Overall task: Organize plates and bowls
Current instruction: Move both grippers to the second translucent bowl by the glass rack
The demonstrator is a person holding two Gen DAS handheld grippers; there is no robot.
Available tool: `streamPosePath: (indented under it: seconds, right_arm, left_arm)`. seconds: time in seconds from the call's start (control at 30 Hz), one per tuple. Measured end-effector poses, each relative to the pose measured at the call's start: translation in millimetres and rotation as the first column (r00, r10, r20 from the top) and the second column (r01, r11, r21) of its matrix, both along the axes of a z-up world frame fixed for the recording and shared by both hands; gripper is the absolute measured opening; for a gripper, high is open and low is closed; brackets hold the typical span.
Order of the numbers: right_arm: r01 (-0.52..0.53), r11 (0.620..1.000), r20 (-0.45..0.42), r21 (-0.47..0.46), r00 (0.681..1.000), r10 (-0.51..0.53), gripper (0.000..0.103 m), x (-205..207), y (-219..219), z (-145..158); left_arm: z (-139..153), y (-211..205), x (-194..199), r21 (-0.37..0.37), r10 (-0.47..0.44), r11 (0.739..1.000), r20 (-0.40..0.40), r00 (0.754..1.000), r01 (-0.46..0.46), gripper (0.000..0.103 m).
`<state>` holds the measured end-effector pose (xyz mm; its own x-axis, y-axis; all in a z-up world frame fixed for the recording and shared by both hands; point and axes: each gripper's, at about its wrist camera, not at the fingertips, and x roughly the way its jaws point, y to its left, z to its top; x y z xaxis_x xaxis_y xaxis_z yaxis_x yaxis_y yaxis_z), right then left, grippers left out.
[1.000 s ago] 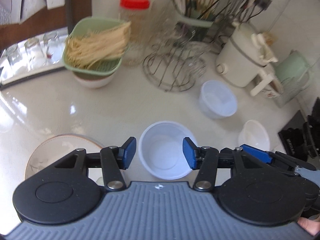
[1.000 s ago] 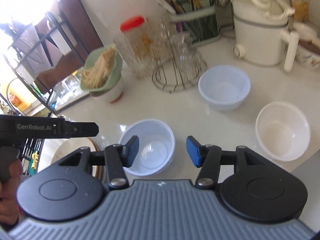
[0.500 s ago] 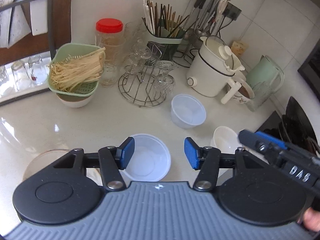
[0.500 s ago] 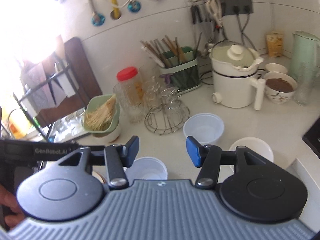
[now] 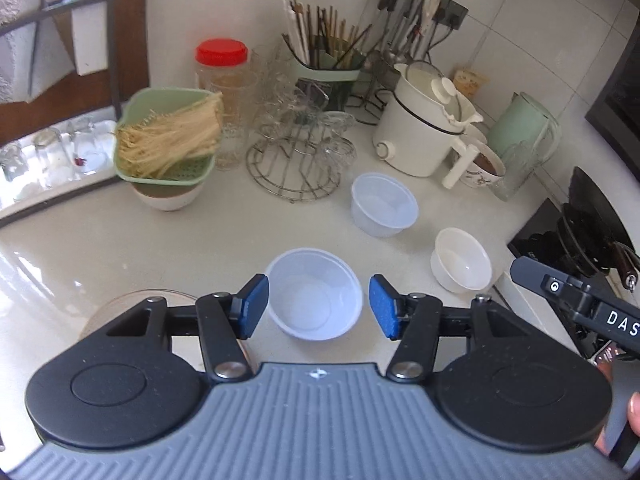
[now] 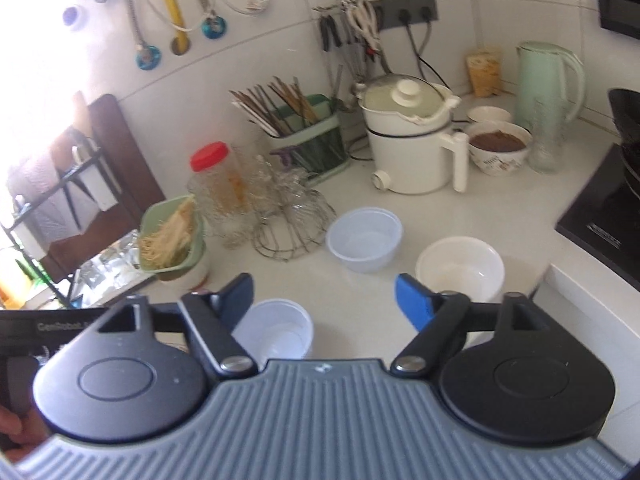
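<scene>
Three empty bowls stand on the white counter. A translucent plastic bowl is nearest, a second plastic bowl sits behind it, and a white bowl is to the right. A plate lies at the near left, partly hidden by my left gripper. My left gripper hovers above the near bowl, its jaws opening and touching nothing. My right gripper hangs over the counter between the near bowl and the white bowl, jaws opening wide, nothing between them.
At the back stand a green strainer of noodles on a bowl, a red-lidded jar, a wire rack of glasses, a chopstick holder, a white electric pot and a green kettle. A black stove borders the right.
Both grippers have risen and pulled back from the counter, so more of the wall shows. The right jaws have spread much wider; the left jaws slightly.
</scene>
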<state>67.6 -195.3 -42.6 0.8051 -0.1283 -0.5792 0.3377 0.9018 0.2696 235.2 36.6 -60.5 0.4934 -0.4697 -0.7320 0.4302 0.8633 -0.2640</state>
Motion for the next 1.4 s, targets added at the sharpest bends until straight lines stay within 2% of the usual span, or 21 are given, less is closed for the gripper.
streamPosePath:
  seconds: [0.03,0.07,0.23,0.73,0.93,1.07,1.13,1.2,1.23,1.37,1.4]
  right_arm:
    - [0.004,1.000,-0.001,0.006,1.000,-0.004,0.091,0,-4,-1]
    - [0.009,1.000,0.001,0.012,1.000,-0.009,0.092,-1,-8,-2]
    - [0.034,0.999,-0.006,-0.014,0.999,-0.034,0.092,7,-27,-6]
    - [0.002,1.000,-0.133,0.026,0.991,0.001,0.092,87,-109,-41]
    - [-0.014,0.996,-0.149,0.092,0.988,0.028,0.092,116,-140,-64]
    - [-0.025,0.983,-0.130,0.182,0.990,0.049,0.091,133,-158,-81]
    - [-0.017,0.977,-0.149,0.215,0.988,0.050,0.072,143,-166,-92]
    - [-0.016,0.979,-0.167,0.203,0.985,0.051,0.066,153,-169,-99]
    - [-0.021,0.979,-0.166,0.200,0.985,0.055,0.061,157,-171,-102]
    - [-0.053,0.978,-0.169,0.204,0.982,0.088,0.056,175,-178,-115]
    - [-0.058,0.977,-0.169,0.205,0.981,0.093,0.050,179,-179,-118]
  left_arm:
    - [-2,-4,2,0.004,-0.006,1.000,-0.002,1.000,0.006,0.066]
    - [-4,-8,4,0.010,-0.013,1.000,-0.003,1.000,0.013,0.067]
    - [-14,-34,20,0.012,-0.017,1.000,-0.026,1.000,0.017,0.069]
    - [-49,-129,101,0.079,0.013,0.997,-0.101,0.995,-0.005,0.069]
    - [-70,-166,133,0.123,-0.001,0.992,-0.124,0.992,0.017,0.069]
    - [-86,-184,155,0.094,-0.016,0.995,-0.190,0.982,0.034,0.069]
    - [-96,-194,164,0.094,-0.024,0.995,-0.209,0.978,0.044,0.069]
    - [-105,-200,172,0.102,-0.016,0.994,-0.227,0.974,0.040,0.068]
    - [-110,-203,177,0.103,-0.010,0.994,-0.238,0.971,0.036,0.068]
    - [-124,-208,193,0.102,0.016,0.995,-0.257,0.966,0.011,0.066]
    - [-127,-210,197,0.103,0.019,0.995,-0.262,0.965,0.008,0.065]
